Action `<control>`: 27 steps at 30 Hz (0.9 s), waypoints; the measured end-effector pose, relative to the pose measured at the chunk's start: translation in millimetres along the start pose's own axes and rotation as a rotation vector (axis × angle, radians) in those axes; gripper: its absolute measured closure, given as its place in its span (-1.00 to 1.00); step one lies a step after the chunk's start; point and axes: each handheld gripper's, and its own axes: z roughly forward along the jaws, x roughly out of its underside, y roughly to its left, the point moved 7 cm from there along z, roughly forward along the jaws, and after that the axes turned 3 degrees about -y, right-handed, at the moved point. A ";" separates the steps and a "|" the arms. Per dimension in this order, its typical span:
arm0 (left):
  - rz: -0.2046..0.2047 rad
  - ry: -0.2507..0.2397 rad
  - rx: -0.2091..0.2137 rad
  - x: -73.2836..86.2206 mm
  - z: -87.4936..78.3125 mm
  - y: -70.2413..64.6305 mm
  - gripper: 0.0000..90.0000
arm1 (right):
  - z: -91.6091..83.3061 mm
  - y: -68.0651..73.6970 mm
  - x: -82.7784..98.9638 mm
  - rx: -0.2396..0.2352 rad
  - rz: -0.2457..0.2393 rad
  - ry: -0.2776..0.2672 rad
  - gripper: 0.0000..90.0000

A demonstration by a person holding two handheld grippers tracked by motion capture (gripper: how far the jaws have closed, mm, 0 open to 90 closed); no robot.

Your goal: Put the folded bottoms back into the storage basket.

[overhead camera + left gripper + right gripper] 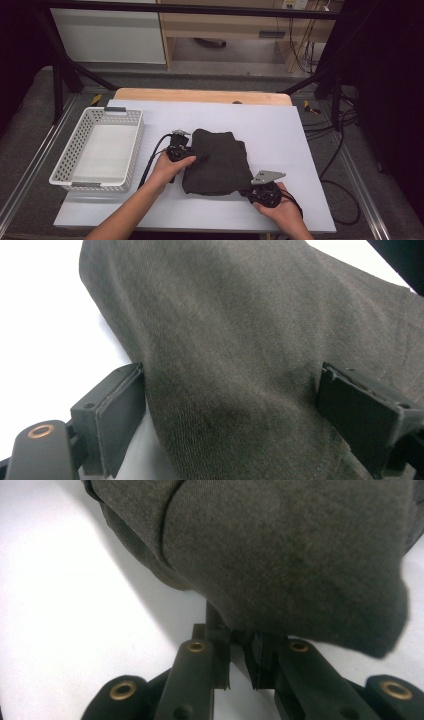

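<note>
— Where's the dark folded cloth (216, 162) lying?
— On the white table (280, 130), right of the white basket (100, 148).
— And the tongs?
— The left gripper (192, 156) is standing wide around its left edge; the right gripper (255, 192) is pinching its near corner.

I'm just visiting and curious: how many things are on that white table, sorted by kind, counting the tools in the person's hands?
Folded dark garment: 1
White perforated basket: 1
Hand-held grippers: 2, the left gripper and the right gripper
Total: 4
</note>
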 end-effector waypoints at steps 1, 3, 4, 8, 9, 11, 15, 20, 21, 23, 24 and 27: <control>-0.006 -0.003 0.004 -0.2 0.4 -0.1 -0.73 | 0.0 0.1 0.0 0.000 0.001 0.000 0.82; -0.019 0.001 0.026 -0.1 0.2 -0.4 -0.67 | 0.0 0.0 0.0 0.000 0.000 -0.001 0.82; -0.028 0.002 0.040 -0.1 -0.1 -0.5 -0.62 | -0.1 -0.1 0.0 -0.001 0.000 -0.001 0.82; -0.045 -0.002 0.074 -1.6 -3.9 -1.9 -0.20 | -0.4 0.8 -0.7 0.005 -0.024 0.007 0.84; -0.039 -0.005 0.067 -2.5 -5.5 -1.9 0.00 | -0.3 0.7 -1.3 0.012 -0.033 0.008 0.85; -0.029 -0.008 0.053 -3.8 -7.4 -2.4 0.34 | -3.7 0.5 -5.2 0.010 -0.026 -0.010 0.88; -0.007 0.002 0.031 -7.4 -11.8 -6.2 0.47 | -8.0 1.3 -10.9 0.002 -0.012 -0.040 0.89; 0.037 0.014 0.015 -12.6 -17.3 -15.7 0.52 | -18.0 6.2 -24.8 -0.030 -0.001 -0.076 0.89; 0.039 0.012 0.016 -13.9 -18.8 -16.9 0.52 | -18.0 6.2 -24.8 -0.030 -0.001 -0.076 0.89; 0.043 0.005 0.018 -16.8 -22.1 -18.2 0.52 | -20.9 5.8 -28.9 -0.038 0.006 -0.085 0.89; 0.039 -0.002 0.021 -18.4 -23.7 -19.0 0.53 | -22.2 5.6 -31.0 -0.040 0.010 -0.092 0.89; 0.044 -0.005 0.022 -22.2 -29.0 -20.9 0.53 | -26.2 5.1 -36.2 -0.048 0.012 -0.101 0.89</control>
